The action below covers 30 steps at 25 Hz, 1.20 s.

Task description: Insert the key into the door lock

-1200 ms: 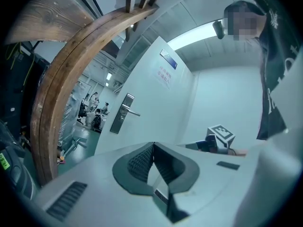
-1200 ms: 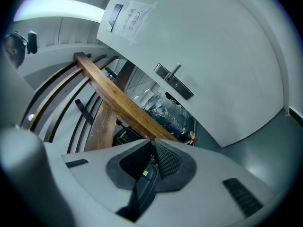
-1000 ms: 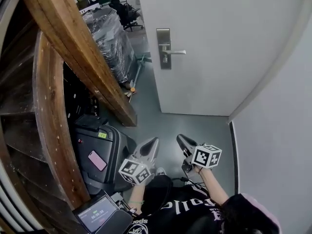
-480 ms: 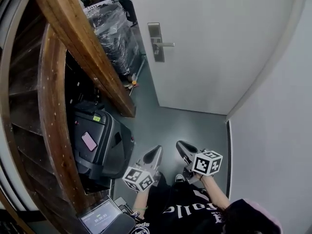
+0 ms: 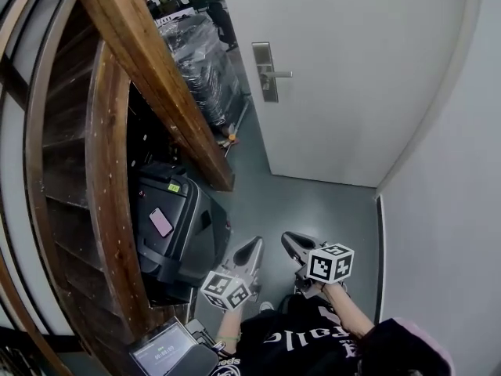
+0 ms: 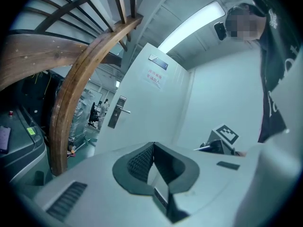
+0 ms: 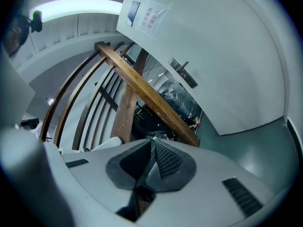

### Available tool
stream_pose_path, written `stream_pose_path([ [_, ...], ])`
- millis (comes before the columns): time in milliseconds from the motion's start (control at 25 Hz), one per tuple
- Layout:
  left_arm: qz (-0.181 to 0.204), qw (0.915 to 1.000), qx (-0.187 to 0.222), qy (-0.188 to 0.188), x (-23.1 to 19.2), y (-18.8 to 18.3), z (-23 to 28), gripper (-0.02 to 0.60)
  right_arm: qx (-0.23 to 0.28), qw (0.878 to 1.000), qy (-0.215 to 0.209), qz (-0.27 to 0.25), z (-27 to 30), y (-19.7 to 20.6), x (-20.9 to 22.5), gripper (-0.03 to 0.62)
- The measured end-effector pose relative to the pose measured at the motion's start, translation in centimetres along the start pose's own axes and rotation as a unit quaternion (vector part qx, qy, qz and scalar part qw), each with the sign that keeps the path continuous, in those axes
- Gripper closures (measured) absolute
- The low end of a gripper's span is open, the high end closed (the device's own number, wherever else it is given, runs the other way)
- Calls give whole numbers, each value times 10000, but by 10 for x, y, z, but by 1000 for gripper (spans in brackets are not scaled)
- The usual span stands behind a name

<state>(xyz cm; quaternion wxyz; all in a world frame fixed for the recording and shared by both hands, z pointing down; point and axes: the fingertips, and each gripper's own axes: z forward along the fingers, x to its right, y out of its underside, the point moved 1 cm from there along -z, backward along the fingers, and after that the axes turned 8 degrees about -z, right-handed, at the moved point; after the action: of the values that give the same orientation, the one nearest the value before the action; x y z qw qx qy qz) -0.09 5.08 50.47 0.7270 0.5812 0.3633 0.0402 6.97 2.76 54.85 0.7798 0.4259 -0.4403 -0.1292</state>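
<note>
The white door [image 5: 368, 77] stands ahead with a metal lock plate [image 5: 266, 70] and lever handle [image 5: 282, 74] at its left edge. Both grippers hang low near the person's body, well short of the door. My left gripper [image 5: 254, 246] points toward the door with its jaws together and nothing showing between them [image 6: 152, 148]. Beside it, my right gripper [image 5: 290, 240] also has its jaws pressed together and empty [image 7: 152, 143]. The lock plate shows small in the left gripper view [image 6: 117, 112] and in the right gripper view [image 7: 183, 74]. No key is visible in any view.
A curved wooden staircase beam [image 5: 149, 69] runs along the left. Under it sits a black case [image 5: 176, 233] with a pink phone [image 5: 161, 222] on top. A plastic-wrapped stack [image 5: 205, 61] stands beyond. A white wall [image 5: 446, 233] closes the right side. A small screen [image 5: 160, 352] sits bottom left.
The head view has swung a little, so the door plate shifted in the picture. Both grippers stay low, close together and shut.
</note>
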Motion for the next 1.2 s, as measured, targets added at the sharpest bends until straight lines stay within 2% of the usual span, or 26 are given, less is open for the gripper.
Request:
stream_pose_path([
  [280,148,9998,-52,140,-5,-1,-68,577,283,9996,38,5,6,24,-58,557],
  [560,10,9996,-168,240,-21,11,-134,577,400,9989,216,101,10,69,-106,557],
  [720,-16,9992,-158,361,-20,11,-148,577,398,9988,290,70,6,82,-124,557],
  [960,-25,9980,-215,593,-13,13,-154,577,455,9977,493,73,-3,88,-129,557],
  [1200,-36,9974,-236,674,-11,12,-159,577,508,9969,582,116,-6,90,-132,557],
])
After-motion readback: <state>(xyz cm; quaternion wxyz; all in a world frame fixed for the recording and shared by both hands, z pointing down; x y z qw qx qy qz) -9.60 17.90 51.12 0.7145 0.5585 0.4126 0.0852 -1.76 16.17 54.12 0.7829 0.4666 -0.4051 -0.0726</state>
